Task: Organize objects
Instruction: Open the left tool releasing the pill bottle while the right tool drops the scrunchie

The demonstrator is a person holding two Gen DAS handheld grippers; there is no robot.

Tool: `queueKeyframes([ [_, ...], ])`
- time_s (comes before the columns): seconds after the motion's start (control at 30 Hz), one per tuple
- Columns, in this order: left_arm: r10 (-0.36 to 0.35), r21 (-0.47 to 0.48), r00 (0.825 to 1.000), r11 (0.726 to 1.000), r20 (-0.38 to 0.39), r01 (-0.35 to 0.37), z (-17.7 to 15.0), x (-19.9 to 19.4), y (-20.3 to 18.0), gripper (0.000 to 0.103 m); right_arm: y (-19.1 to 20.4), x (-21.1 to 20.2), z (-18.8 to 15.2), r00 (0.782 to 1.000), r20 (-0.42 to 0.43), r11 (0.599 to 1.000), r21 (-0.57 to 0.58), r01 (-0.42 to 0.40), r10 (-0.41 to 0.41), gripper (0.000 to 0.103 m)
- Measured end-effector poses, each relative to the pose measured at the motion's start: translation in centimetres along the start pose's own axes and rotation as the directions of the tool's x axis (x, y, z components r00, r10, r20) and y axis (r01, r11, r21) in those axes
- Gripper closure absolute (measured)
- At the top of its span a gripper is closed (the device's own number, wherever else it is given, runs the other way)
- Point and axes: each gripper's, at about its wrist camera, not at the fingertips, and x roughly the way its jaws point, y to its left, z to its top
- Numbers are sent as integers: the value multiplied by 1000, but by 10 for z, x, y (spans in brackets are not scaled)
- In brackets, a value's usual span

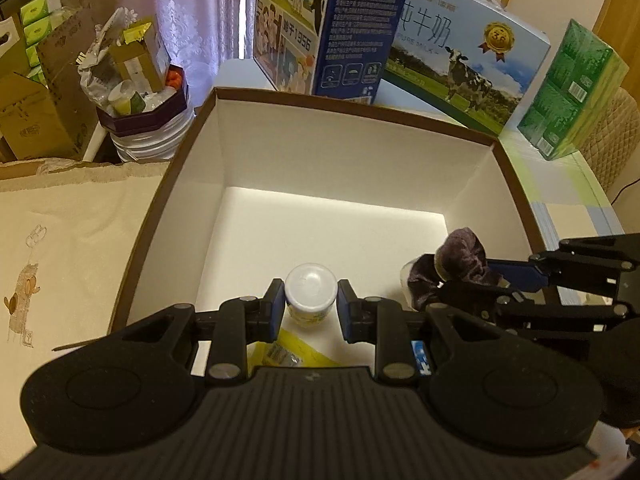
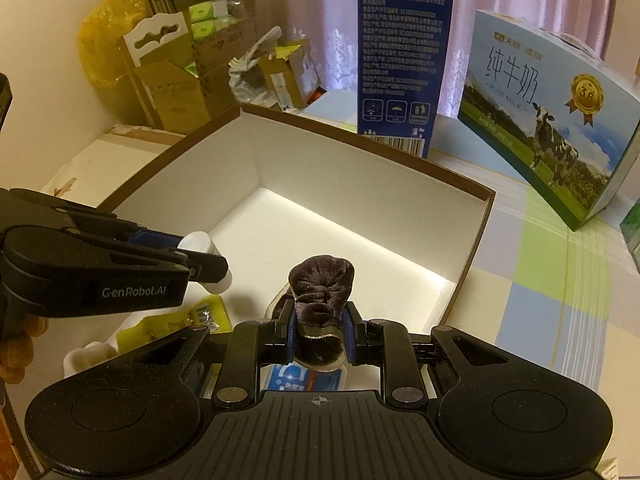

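A large open box (image 1: 328, 148) with white inner walls and a brown rim is sitting on a table, and 2 handheld grippers are reaching over its near edge. The left gripper (image 1: 311, 305) is pinching a small bottle (image 1: 310, 294) with a white cap between its blue pads, holding it above the box floor at about 6 o'clock in the left wrist view. Under it, a yellow packet (image 1: 296, 350) is lying on the floor of the box. The right gripper (image 2: 319, 338) is pinching a dark velvet pouch (image 2: 322, 288) at its lower end, the pouch standing up between the fingers over the box's near right part. In the left wrist view this pouch is showing at 4 o'clock, near the bottle but apart from it. A blue and white packet (image 2: 306, 378) is lying beneath the right gripper. Beyond the box, at 12 to 2 o'clock, 2 milk cartons (image 1: 464, 60) are standing, with a green pack (image 1: 572, 88) to their right.
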Motion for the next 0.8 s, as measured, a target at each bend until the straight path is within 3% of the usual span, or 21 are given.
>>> queueKeyframes([
  [0.27, 26, 15, 999, 1000, 32, -27, 10, 0, 0, 58, -6, 2, 4, 1000, 7, 1000, 12, 7, -7, 83],
  [0.53, 36, 17, 998, 999, 54, -37, 13, -9, 1, 49, -8, -1, 7, 999, 43, 1000, 22, 6, -7, 82],
  [0.63, 40, 13, 997, 999, 58, -41, 13, -11, 3, 47, -8, -3, 8, 998, 69, 999, 39, 6, -8, 70],
  [0.7, 42, 10, 997, 999, 64, -43, 13, -14, 3, 42, -8, -5, 8, 996, 88, 998, 58, 23, -28, 49],
  [0.8, 43, 4, 996, 999, 73, -44, 13, -19, 4, 38, -10, -11, 8, 991, 127, 997, 72, 23, -33, 38],
])
